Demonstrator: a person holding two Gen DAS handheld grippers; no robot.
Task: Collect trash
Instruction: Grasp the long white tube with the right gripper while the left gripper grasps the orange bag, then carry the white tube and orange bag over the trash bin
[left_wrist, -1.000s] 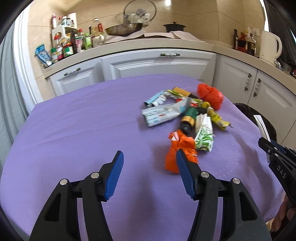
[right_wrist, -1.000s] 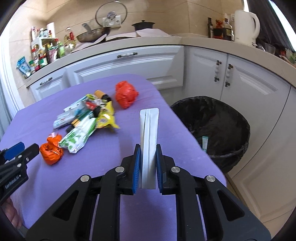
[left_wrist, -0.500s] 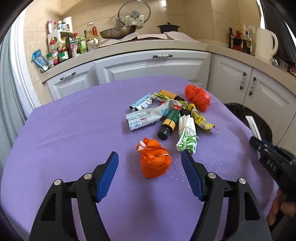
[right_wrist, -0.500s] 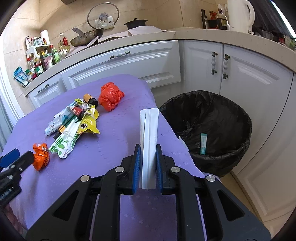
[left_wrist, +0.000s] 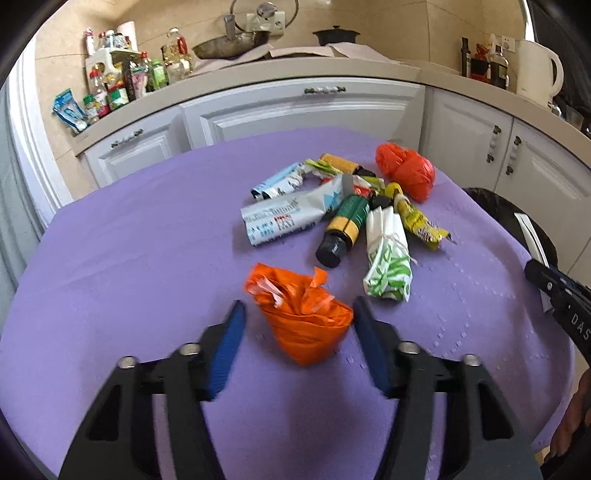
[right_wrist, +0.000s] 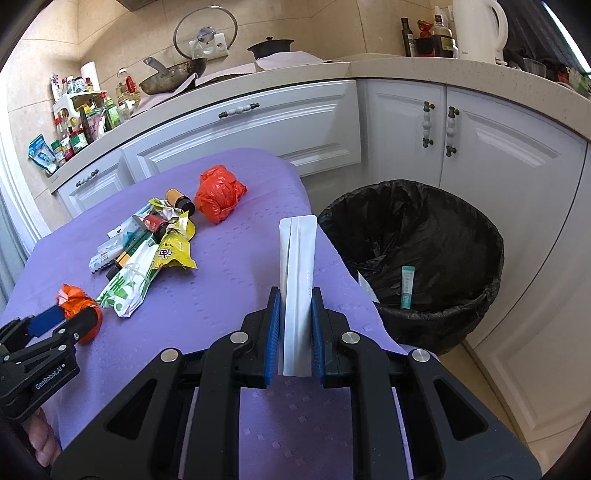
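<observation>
My left gripper (left_wrist: 297, 325) has just been closing around the crumpled orange plastic bag (left_wrist: 301, 317) at lower centre of the purple tablecloth (left_wrist: 129, 258), pads not yet pressing. My right gripper (right_wrist: 294, 306) clamps a flat white paper sachet (right_wrist: 297, 266) upright, left of the black-lined bin (right_wrist: 424, 254).

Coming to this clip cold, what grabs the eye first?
A crumpled orange plastic bag sits on the purple tablecloth between the left tongs, which have just been closing on it. The right tongs clamp a flat white paper sachet upright, near the black-lined trash bin.
</observation>
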